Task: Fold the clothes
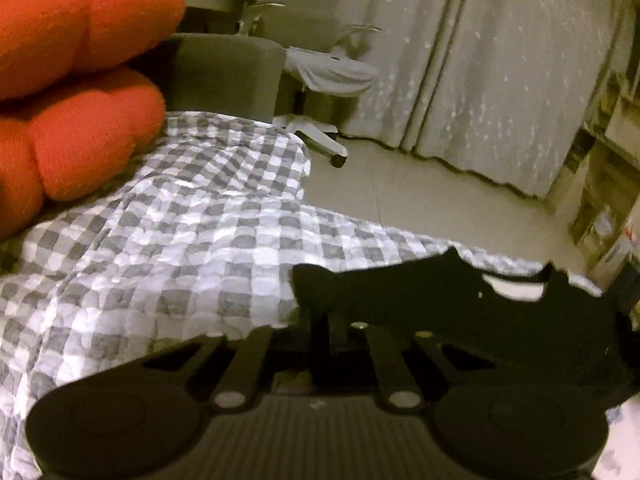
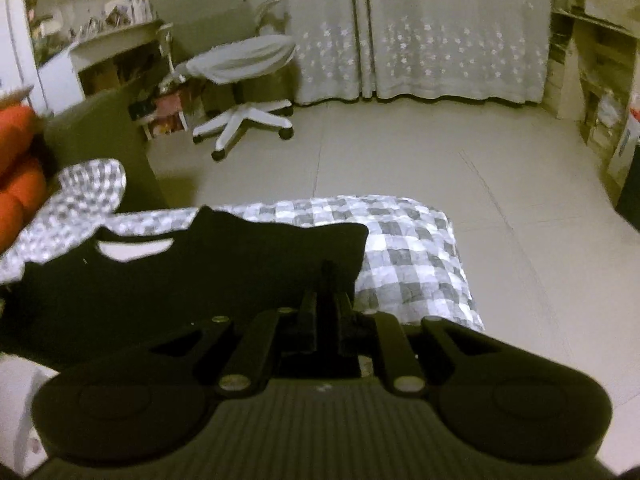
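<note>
Left wrist view, one black garment (image 1: 420,292) pinched by both closed tongs, left (image 1: 336,320), right (image 2: 328,308), one checkered blanket (image 1: 180,240).

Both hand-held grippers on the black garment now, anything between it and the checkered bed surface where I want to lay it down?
Nothing visible. The black garment hangs from both shut hand-held grippers, left and right, over bare checkered bedding. The orange cushion sits off to the left, clear of the drop area.
</note>
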`<state>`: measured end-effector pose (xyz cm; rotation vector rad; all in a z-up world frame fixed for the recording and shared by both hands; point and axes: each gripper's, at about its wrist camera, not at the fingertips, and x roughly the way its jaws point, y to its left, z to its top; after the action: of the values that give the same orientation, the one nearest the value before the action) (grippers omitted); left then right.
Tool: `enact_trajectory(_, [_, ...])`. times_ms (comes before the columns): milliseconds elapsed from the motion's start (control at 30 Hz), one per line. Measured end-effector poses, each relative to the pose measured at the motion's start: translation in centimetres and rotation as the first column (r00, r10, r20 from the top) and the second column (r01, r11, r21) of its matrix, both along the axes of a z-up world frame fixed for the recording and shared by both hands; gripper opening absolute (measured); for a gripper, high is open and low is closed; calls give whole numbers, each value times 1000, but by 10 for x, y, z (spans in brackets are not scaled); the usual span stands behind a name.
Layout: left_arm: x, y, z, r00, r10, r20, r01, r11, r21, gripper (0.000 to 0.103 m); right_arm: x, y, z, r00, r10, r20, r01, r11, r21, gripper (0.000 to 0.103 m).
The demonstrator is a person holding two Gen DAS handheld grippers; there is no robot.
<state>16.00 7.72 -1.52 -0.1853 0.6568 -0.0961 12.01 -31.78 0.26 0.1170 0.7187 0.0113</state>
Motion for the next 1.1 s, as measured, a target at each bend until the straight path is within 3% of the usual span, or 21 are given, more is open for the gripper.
enact_trajectory(233, [-4, 14, 4, 999, 24, 47, -21, 998, -60, 4, -3, -1, 8, 998, -22, 56, 24, 999, -32, 5])
enact_trajectory(500, [0, 17, -1, 999, 32, 20, -31, 997, -66, 5, 2, 3, -1, 999, -36, 5, 36, 995, -91, 5])
enact_trajectory(667, [-5, 22, 17, 995, 95, 42, -94, 995, -27, 5, -10, 8, 22, 995, -33, 92, 39, 997, -69, 6])
enact_trajectory(767, [-10, 32, 27, 992, 116, 45, -113, 992, -60, 5, -15, 16, 31, 991, 0, 134, 8, 998, -56, 7])
enact_trajectory(867, [-18, 23, 32, 995, 76, 59, -73, 996, -47, 5, -15, 26, 31, 989, 49, 142, -43, 998, -48, 8])
enact_trajectory(1100, [-32, -21, 23, 996, -58, 67, 56, 998, 26, 5, -3, 34, 2, 995, 92, 28, -89, 993, -76, 8])
